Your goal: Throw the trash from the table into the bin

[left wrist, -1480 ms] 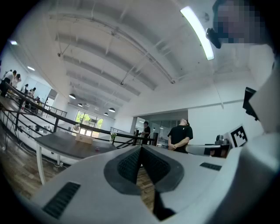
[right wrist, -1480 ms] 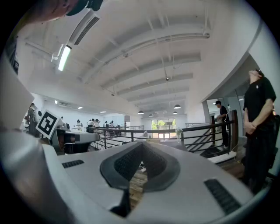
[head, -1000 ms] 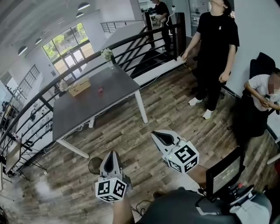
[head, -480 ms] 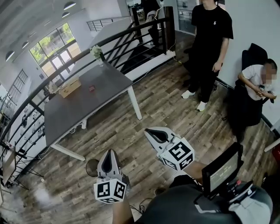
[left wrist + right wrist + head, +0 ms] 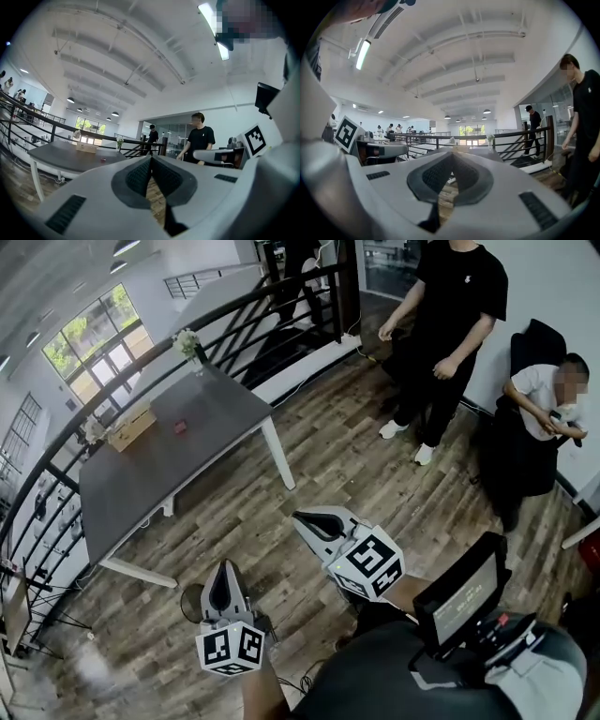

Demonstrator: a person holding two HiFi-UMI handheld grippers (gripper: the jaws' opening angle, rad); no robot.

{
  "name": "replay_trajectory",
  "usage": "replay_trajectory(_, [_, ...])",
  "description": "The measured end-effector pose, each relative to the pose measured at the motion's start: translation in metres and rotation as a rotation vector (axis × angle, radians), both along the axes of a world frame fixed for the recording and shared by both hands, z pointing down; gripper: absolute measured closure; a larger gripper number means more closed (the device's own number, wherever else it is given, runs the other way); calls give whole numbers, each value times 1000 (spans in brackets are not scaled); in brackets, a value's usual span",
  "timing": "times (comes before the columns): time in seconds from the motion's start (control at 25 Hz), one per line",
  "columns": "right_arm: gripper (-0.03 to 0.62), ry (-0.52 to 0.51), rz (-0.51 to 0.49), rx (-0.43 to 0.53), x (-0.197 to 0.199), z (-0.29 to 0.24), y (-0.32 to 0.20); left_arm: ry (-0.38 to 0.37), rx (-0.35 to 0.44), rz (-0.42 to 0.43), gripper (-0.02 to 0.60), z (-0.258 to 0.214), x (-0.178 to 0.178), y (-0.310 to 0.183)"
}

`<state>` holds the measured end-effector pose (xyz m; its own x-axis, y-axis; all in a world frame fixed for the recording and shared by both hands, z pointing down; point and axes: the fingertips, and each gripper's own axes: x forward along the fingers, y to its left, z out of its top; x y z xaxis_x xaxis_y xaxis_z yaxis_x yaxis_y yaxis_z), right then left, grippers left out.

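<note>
A grey table (image 5: 141, 488) stands ahead on the left of the head view. On it lie a small red item (image 5: 180, 427), a cardboard box (image 5: 130, 425) and a vase of flowers (image 5: 190, 343). A dark round bin (image 5: 193, 600) sits on the wooden floor, partly hidden by my left gripper (image 5: 222, 566). That gripper is shut and empty, well short of the table. My right gripper (image 5: 298, 518) is also shut with nothing in it, out over the floor. The left gripper view shows the table (image 5: 56, 157) and the red item (image 5: 102, 160) beyond the left gripper (image 5: 151, 159).
A black railing (image 5: 234, 315) runs behind the table. One person in black (image 5: 450, 324) stands at the right, and another sits in a chair (image 5: 539, 399). A screen on a rig (image 5: 459, 601) hangs close to my body. Bare wooden floor (image 5: 356, 474) lies between me and the table.
Both grippers have moved forward and a little down over the floor. The table has slid left in the head view. Both stay shut.
</note>
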<state>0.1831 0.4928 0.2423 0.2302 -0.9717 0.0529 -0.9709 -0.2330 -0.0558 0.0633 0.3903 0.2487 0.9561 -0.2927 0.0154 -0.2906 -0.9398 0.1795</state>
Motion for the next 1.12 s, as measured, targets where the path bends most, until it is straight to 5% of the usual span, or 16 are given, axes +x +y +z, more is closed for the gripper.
replay_trajectory(0.28, [583, 30, -75, 18, 42, -5, -43, -47, 76, -53, 572, -8, 47, -32])
replay_trajectory(0.84, [583, -10, -160, 32, 155, -5, -102, -48, 70, -124, 572, -11, 149, -73])
replay_trajectory(1.12, [583, -30, -192, 32, 180, -3, -125, -48, 81, -139, 572, -20, 173, -89])
